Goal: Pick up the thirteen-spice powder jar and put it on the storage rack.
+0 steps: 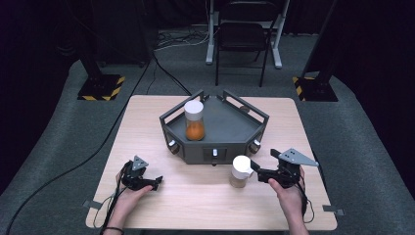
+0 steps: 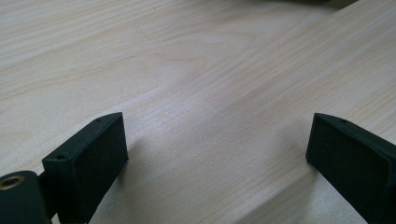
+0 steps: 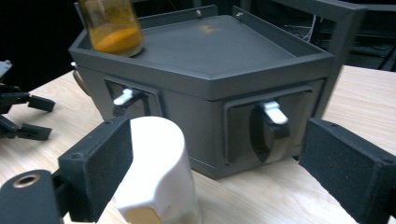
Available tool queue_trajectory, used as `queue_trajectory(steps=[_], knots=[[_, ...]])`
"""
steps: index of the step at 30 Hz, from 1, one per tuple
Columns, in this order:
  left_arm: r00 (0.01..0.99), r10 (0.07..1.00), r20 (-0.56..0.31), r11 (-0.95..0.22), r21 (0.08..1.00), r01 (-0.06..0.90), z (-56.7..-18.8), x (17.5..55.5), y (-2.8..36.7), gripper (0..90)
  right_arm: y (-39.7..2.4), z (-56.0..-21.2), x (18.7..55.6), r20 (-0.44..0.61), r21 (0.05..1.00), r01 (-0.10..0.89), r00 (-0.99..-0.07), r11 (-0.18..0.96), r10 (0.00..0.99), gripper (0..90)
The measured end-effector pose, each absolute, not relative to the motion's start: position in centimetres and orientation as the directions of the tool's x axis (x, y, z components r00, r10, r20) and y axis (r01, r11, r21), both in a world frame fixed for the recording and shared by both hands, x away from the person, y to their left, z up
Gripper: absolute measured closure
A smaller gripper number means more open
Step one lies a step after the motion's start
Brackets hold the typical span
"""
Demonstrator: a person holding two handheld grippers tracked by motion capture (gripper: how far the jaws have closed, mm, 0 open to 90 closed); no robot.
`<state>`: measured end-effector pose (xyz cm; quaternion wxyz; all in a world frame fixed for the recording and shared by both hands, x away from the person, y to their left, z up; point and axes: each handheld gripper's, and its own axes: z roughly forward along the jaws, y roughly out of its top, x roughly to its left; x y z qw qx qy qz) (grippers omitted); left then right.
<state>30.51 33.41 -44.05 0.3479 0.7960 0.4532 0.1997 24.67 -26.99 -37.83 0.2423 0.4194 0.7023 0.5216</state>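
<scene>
Apparently the white-capped glass jar (image 3: pixel 156 172) is being approached: right gripper (image 1: pixel 258 171) jaws open, jar touching one pad; should be centred before closing. Left gripper (image 1: pixel 157 182) open, idle.

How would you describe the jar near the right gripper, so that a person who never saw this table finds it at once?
Start at the dark grey tray in the middle of the wooden table. In front of its front wall, toward the right gripper, the white-capped jar stands on the bare wood. Unlike the jar with orange filling, which stands in the tray, its contents look pale tan.
</scene>
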Motion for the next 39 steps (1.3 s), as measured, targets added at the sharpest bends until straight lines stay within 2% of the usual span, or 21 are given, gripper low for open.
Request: queue_trajectory(steps=[12,17,32,39], knots=[[0.510,0.860,0.003,-0.348,0.735,0.582,-44.0,30.5,33.4,5.1,-26.1,-39.6,25.7,0.130,0.950,0.303,-0.598,0.073,0.791,8.5],[0.510,0.860,0.003,-0.348,0.735,0.582,-44.0,30.5,33.4,5.2,-25.0,-40.7,26.1,0.103,0.956,0.278,-0.619,0.095,0.778,9.6],[0.512,0.859,0.004,-0.350,0.734,0.581,-44.0,30.5,33.4,5.2,-23.3,-43.1,27.2,0.093,0.955,0.274,-0.644,0.115,0.760,11.3],[0.513,0.858,0.003,-0.350,0.734,0.582,-44.0,30.5,33.4,5.2,-22.6,-44.2,27.3,0.077,0.960,0.256,-0.638,0.116,0.766,15.2]])
